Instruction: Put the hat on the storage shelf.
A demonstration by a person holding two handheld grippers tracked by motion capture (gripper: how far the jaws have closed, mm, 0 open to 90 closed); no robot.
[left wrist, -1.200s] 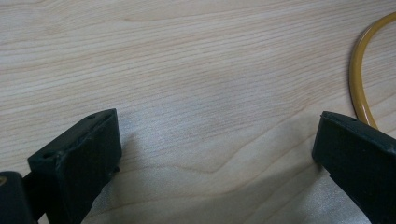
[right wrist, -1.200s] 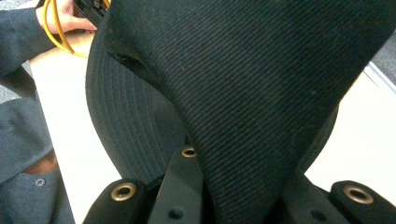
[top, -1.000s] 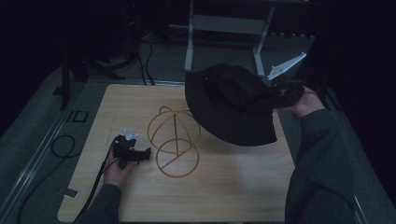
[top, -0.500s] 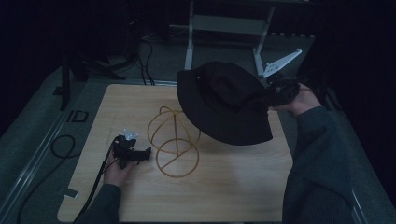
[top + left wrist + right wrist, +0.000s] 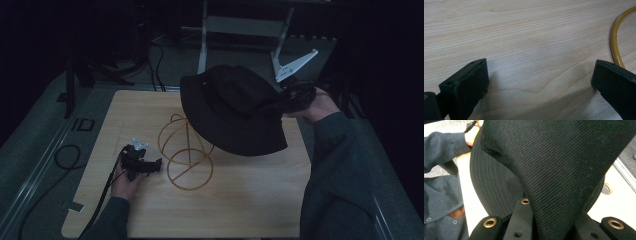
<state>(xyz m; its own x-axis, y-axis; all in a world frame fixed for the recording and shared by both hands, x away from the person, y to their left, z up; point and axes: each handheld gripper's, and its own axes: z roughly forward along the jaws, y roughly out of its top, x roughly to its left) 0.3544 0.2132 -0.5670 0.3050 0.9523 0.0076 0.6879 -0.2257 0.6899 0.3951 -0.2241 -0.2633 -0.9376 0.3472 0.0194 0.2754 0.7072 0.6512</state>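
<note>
Hat (image 5: 235, 112) was clamped by right gripper (image 5: 287, 100) above wire stand (image 5: 187, 152), ready for seating; left gripper (image 5: 141, 164), jaws apart, steadied beside stand's base.

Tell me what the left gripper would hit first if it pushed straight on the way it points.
Probably the stand's yellow base ring. The left gripper lies low on the table with jaws open, pointing toward that ring; bare wood lies between them. Depth is hard to judge.

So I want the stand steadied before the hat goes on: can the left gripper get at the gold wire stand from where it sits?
Probably yes. The left gripper rests open on the table right beside the stand's base ring, nothing between them.
</note>
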